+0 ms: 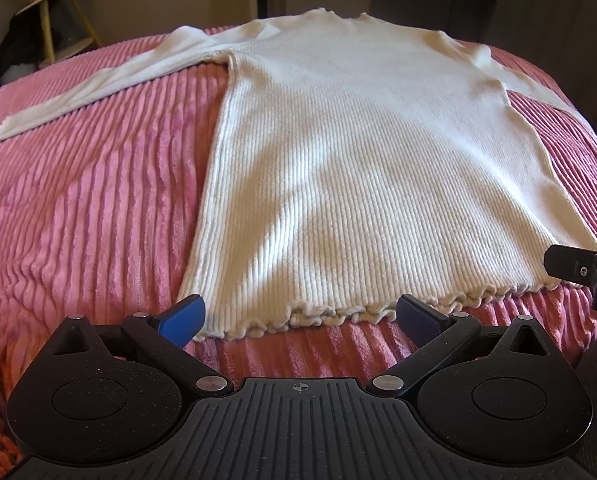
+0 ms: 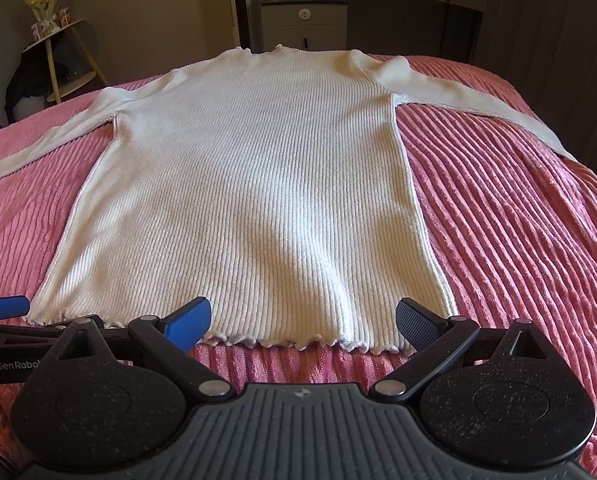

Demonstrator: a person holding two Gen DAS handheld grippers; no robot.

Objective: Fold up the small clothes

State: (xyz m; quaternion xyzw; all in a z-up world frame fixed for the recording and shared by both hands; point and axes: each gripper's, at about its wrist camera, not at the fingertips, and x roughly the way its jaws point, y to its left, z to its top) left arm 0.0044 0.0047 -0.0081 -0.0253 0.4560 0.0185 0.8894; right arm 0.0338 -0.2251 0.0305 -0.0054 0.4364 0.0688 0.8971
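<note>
A white ribbed long-sleeved sweater [image 1: 338,168] lies flat on the pink bed, hem nearest me, collar far, both sleeves spread out sideways; it also shows in the right wrist view [image 2: 258,184]. My left gripper [image 1: 300,314] is open, its blue fingers at the ruffled hem near the sweater's left corner, holding nothing. My right gripper [image 2: 302,320] is open at the hem toward the right corner, empty. The right gripper's edge shows in the left wrist view [image 1: 582,272], and a left finger [image 2: 4,307] shows in the right wrist view.
The pink ribbed blanket [image 1: 90,200] covers the whole bed. A yellow-legged side table [image 2: 62,56] stands far left beyond the bed. A grey cabinet [image 2: 304,20] and dark cupboards stand along the far wall.
</note>
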